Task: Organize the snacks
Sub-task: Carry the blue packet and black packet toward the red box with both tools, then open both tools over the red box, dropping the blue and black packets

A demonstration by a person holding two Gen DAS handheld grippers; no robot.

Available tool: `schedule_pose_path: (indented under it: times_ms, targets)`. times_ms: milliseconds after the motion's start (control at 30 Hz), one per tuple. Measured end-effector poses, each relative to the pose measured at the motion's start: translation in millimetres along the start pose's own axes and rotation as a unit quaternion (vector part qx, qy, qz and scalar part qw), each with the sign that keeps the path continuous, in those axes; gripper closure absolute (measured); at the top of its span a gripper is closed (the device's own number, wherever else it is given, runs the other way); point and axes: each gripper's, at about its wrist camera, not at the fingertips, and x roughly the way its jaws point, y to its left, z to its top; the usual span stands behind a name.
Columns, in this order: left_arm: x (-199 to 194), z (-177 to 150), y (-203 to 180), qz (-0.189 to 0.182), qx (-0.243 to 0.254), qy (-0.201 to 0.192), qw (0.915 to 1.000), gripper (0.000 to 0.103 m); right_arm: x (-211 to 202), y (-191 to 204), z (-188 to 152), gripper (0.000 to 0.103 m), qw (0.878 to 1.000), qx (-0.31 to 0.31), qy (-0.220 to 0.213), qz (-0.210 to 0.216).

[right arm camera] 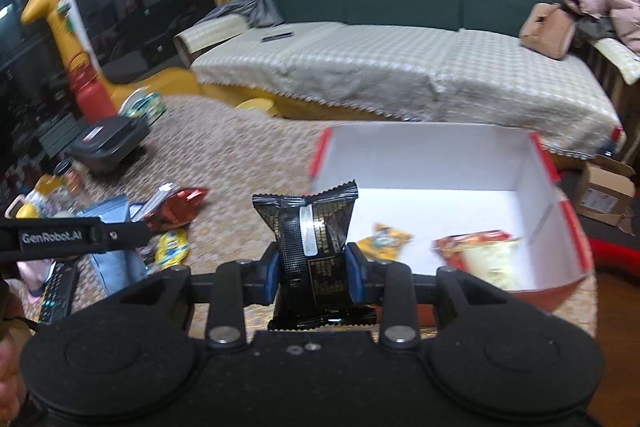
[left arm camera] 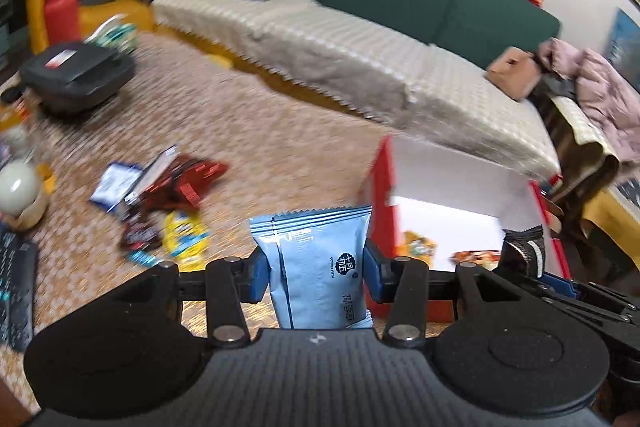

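My left gripper [left arm camera: 316,277] is shut on a light blue snack packet [left arm camera: 320,259], held upright above the table just left of the red box [left arm camera: 382,195]. My right gripper [right arm camera: 313,277] is shut on a black snack packet with gold squares [right arm camera: 310,239], raised in front of the same red box [right arm camera: 440,155]. The box has a white inside and holds a yellow packet [right arm camera: 384,237] and an orange and cream packet [right arm camera: 484,255]. A pile of loose snacks [left arm camera: 160,203] lies on the woven tablecloth to the left, also seen as the loose snack pile [right arm camera: 168,223]. The left gripper's arm [right arm camera: 72,235] shows at the left edge.
A black lidded container [left arm camera: 76,75] and a red bottle [left arm camera: 60,11] stand at the table's far left. Remote controls [left arm camera: 16,287] and jars [left arm camera: 20,187] crowd the left edge. A sofa [right arm camera: 400,67] with a cream cover runs behind the table. A cardboard box [right arm camera: 604,195] sits at the right.
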Motion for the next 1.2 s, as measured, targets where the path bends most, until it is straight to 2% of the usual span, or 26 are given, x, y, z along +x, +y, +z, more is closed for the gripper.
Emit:
schedule_pose_path:
  times_ms: [233, 567, 900, 1200]
  targets:
    - [21.6, 11.7, -56.2, -0.029, 0.052, 0.009, 0.9982, 0.058, -3.2, -52.3, 8.9, 0.07, 0.999, 0.015, -0.01, -0.037]
    - [66.8, 19.3, -111.4, -0.04, 0.107, 0.025, 0.9931, 0.058, 23.2, -102.2, 27.2, 0.07, 0.997, 0.017, 0.004, -0.075]
    - [124.3, 6.7, -134.6, -0.05, 0.145, 0.084, 0.9847, 0.058, 73.9, -120.6, 31.5, 0.07, 0.994, 0.01, 0.053, -0.091]
    - [154.7, -8.3, -139.8, -0.042, 0.166, 0.114, 0.9785, 0.056, 100.8, -126.0, 23.6, 0.07, 0.992, 0.005, 0.088, -0.089]
